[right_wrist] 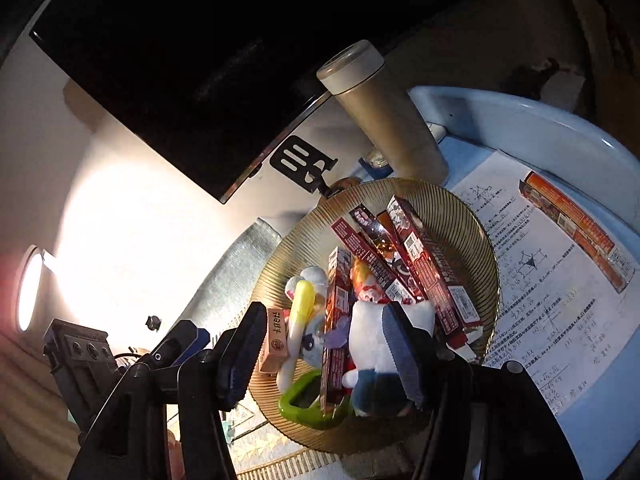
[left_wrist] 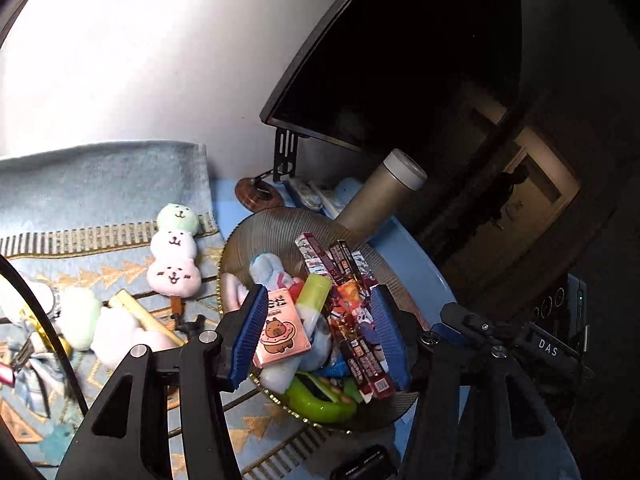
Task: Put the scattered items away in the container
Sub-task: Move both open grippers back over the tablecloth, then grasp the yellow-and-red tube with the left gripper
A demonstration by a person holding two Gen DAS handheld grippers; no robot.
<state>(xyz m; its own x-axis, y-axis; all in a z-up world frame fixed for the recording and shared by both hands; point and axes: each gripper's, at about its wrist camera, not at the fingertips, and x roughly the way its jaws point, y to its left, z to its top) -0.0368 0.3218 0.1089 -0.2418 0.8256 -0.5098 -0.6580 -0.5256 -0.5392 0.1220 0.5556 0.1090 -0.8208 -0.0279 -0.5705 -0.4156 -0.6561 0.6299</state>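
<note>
- Both grippers hang over the ribbed glass dish (left_wrist: 256,232); left gripper (left_wrist: 320,336) and right gripper (right_wrist: 324,356) have jaws parted, nothing pinched between the pads.
- Long red snack boxes (right_wrist: 424,256) lie in the dish, long axes running from the grippers toward the far rim.
- Behind the dish stands a metal flask (right_wrist: 384,120) under a dark monitor (left_wrist: 400,72).
- Left of the dish, a three-ball plush skewer (left_wrist: 174,256) lies loose on the patterned cloth (left_wrist: 100,184).
- Right of the dish, an orange box (right_wrist: 576,232) rests on a worksheet (right_wrist: 560,320).
</note>
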